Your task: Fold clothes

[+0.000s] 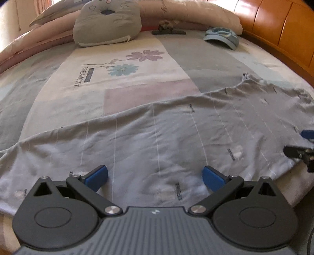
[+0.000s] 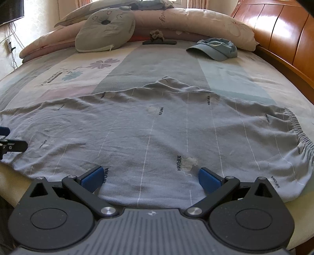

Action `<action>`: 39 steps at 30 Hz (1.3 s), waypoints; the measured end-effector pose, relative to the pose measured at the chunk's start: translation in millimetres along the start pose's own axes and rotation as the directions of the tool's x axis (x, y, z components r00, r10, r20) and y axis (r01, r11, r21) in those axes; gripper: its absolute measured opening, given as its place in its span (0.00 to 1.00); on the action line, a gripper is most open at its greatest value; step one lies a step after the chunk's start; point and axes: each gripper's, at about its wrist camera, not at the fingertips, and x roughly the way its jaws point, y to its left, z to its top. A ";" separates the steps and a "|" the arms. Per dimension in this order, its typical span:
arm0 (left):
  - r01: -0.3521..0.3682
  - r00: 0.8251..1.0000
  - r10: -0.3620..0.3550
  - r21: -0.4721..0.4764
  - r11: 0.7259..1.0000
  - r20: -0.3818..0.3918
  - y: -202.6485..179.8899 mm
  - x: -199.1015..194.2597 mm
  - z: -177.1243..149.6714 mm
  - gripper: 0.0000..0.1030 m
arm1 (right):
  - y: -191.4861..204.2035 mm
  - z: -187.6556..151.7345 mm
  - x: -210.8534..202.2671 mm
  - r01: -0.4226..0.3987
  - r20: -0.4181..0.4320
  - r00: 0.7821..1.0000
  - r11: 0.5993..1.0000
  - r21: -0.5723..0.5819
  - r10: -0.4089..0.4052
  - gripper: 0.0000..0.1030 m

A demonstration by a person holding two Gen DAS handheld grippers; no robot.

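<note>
A pair of grey trousers (image 2: 157, 133) with thin white stripes and small printed lettering lies spread flat along the near edge of the bed (image 2: 225, 78). Its long axis runs sideways, parallel to that edge, with the gathered elastic waistband (image 2: 300, 135) pointing toward the headboard side and the leg end trailing off the other way. The cloth is mostly smooth, with some rumpling along its far border.

The left gripper (image 1: 155, 177) hovers just above the trousers at the near edge, its jaws spread wide with nothing between them. The right gripper (image 2: 151, 176) sits likewise over the cloth closer to the waistband, its jaws also wide and empty.

The bed wears a patchwork sheet in pale grey, pink and cream, printed with flowers. Along its far edge lie a rolled pink quilt (image 2: 186, 17), a grey cushion (image 2: 106, 33) and a dark clip-like item too small to make out. A blue cap (image 2: 215, 49) rests near the far corner by the glossy wooden headboard (image 2: 284, 35). Daylight comes from a curtained window beyond.
</note>
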 end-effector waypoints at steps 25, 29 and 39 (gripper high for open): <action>0.066 0.992 -0.066 0.005 0.998 0.109 -22.8 -62.0 -6.9 0.99 | 0.2 -5.8 -1.5 0.000 0.031 1.000 1.000 0.017 0.000 1.00; 0.080 0.992 -0.077 -0.030 0.996 0.098 -12.8 -48.9 -7.1 0.99 | 0.6 -5.4 -1.6 0.002 0.030 1.000 1.000 0.018 -0.003 1.00; 0.109 0.993 -0.106 -0.043 0.993 0.060 3.0 -21.8 -29.6 0.99 | 2.5 -6.0 -1.7 0.016 0.031 0.999 0.999 0.028 -0.016 1.00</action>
